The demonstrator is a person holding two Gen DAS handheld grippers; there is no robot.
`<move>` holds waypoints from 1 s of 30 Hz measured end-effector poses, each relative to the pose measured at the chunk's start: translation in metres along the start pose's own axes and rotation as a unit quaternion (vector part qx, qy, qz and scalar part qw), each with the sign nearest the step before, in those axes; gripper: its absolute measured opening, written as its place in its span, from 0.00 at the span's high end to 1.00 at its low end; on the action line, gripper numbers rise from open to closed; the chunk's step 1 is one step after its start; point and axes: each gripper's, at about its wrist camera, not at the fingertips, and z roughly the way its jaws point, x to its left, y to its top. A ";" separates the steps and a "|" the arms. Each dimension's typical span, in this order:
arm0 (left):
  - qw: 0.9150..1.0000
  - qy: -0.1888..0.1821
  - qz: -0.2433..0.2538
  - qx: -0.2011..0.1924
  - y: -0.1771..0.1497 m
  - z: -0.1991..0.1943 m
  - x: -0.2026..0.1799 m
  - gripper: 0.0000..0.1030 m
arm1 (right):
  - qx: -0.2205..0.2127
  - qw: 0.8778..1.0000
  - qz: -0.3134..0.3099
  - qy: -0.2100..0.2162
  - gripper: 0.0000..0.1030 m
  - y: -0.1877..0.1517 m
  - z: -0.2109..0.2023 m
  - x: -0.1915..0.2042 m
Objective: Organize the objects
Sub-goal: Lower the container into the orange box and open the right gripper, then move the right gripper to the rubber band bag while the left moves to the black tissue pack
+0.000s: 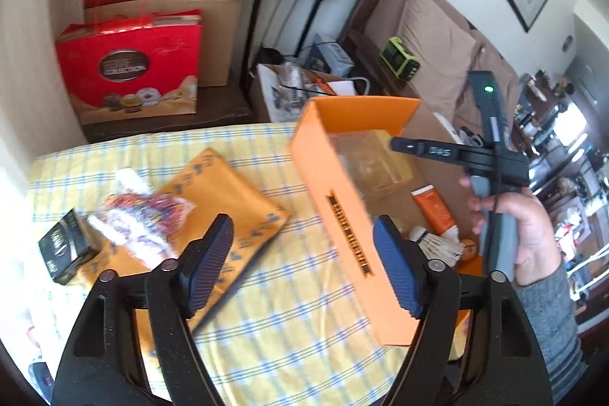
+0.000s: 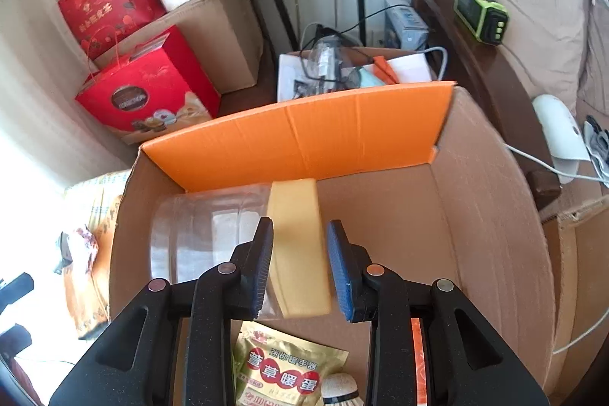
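The worktop (image 1: 266, 349) carried a yellow checked cloth, with the orange cardboard box (image 1: 342, 200) as landmark. Left of the box lay a padded envelope (image 1: 228, 200). My left gripper (image 1: 304, 269) hovered beside the box, fingers wide, empty. My right gripper (image 2: 300, 265) reached inside the box, fingers narrowly apart around a yellow block (image 2: 298, 246), beside a clear jar (image 2: 201, 231); contact unclear.

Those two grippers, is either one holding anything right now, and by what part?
No, neither. The left gripper is open above the checked tablecloth. The right gripper is open inside the cardboard box, its fingers apart from the yellow block.
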 end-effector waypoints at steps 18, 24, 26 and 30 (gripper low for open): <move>0.995 0.092 -0.044 -0.018 -0.035 -0.058 0.097 0.00 | -0.064 0.992 -0.101 0.034 0.18 -0.025 -0.075 0.104; 0.989 0.130 -0.064 -0.008 -0.046 -0.067 0.132 0.00 | -0.052 0.987 -0.146 0.050 0.18 -0.037 -0.073 0.157; 0.987 0.146 -0.071 -0.007 -0.051 -0.069 0.144 0.00 | -0.046 0.985 -0.157 0.052 0.18 -0.040 -0.069 0.171; 0.984 0.157 -0.085 -0.002 -0.057 -0.070 0.166 0.00 | -0.033 0.982 -0.176 0.056 0.18 -0.046 -0.057 0.199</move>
